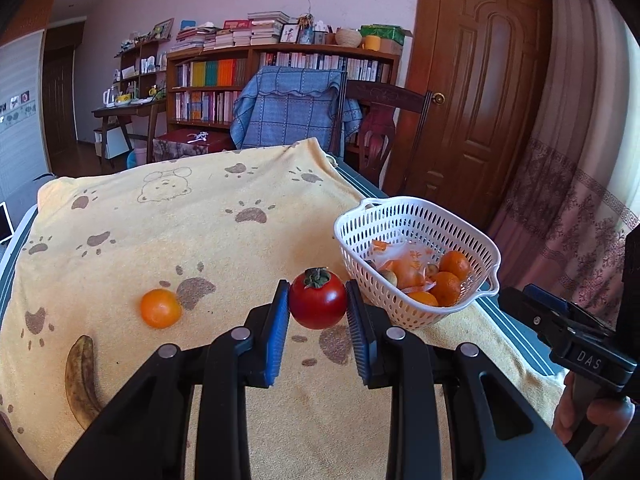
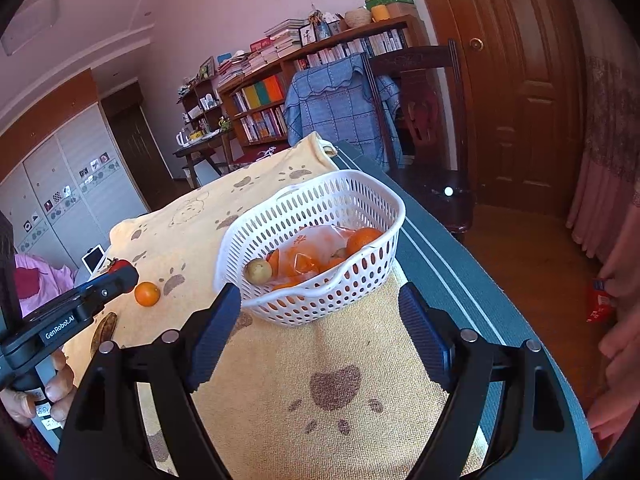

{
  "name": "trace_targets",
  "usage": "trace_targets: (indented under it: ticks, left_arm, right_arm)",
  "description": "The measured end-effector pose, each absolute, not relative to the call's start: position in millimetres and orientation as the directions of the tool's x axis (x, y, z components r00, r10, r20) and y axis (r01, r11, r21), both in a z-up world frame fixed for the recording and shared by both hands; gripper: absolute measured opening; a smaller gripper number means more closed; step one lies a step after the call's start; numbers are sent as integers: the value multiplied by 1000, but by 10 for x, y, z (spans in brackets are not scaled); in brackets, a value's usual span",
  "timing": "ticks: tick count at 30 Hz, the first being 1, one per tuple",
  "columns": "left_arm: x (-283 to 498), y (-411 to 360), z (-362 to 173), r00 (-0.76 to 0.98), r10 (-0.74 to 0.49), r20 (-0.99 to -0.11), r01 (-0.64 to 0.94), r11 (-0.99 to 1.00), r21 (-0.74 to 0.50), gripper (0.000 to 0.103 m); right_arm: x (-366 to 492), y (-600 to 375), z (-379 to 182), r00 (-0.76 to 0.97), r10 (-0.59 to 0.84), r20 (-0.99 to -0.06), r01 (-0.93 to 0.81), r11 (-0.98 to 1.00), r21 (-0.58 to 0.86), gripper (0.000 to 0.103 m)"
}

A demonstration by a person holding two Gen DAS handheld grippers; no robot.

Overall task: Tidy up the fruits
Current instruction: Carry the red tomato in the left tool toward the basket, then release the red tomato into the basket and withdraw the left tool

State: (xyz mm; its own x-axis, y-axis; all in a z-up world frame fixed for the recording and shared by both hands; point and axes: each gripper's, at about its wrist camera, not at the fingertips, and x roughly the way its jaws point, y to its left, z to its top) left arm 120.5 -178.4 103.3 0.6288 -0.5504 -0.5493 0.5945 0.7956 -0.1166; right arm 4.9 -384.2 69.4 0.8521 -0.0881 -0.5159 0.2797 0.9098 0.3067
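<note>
A wide desk with a dark grey-green top fills the lower part of both views, and most of it is covered by a yellow towel printed with brown paw marks and a bear face. Behind it I see a chair draped in blue checked cloth, wooden bookshelves and a brown door.

On the right side of the towel sits a white perforated basket. It holds several oranges, a clear plastic bag with orange print and a small brownish round fruit near its rim.

My left tongs are closed around a red persimmon with a green stem cap; the blue pads press on both its sides. The fruit is just left of the basket. I cannot tell whether it rests on the towel or is lifted off it.

My right tongs stand wide apart with nothing between them, just in front of the basket's near wall.

A brown-spotted banana lies at the towel's near left edge. A single orange rests loose on the towel, between the banana and the persimmon, well apart from the basket.
</note>
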Motion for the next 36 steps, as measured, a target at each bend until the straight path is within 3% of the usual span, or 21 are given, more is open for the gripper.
trace_targets:
  ticks: [16,17,19,23,25,27,36]
  left_arm:
    - [1232,-2613,982,545,-617,-567,704,704,-91,30]
    - [1238,-2622,972,539,-618,-572,707,701,-92,33]
    - [1248,-2573,967,545,-623,-561,700,706,-104,64]
    - [1302,-2411,1014,581,-613,-535,670,733,-113,69]
    - [1325,-2305,1039,618,-592,-518,643,759,-100,81]
    - [1364,-2185,1063,649,-570,-503,611,785,-101,86]
    - [1567,-1561,1167,744,-457,-488,464,878,-114,95]
  right_arm:
    - [-54,-4080,560,848,-89,-523,304,889,342,82]
    - [-55,-4082,554,848,-87,-523,303,889,343,82]
    - [-51,-4075,549,847,-86,-525,303,889,343,82]
    - [-55,-4075,555,848,-84,-523,303,887,349,82]
    - [-41,-4071,565,850,-80,-521,299,887,351,83]
    - [-34,-4041,580,852,-78,-518,295,889,351,87]
    - [33,-3829,646,856,-48,-514,256,904,343,87]
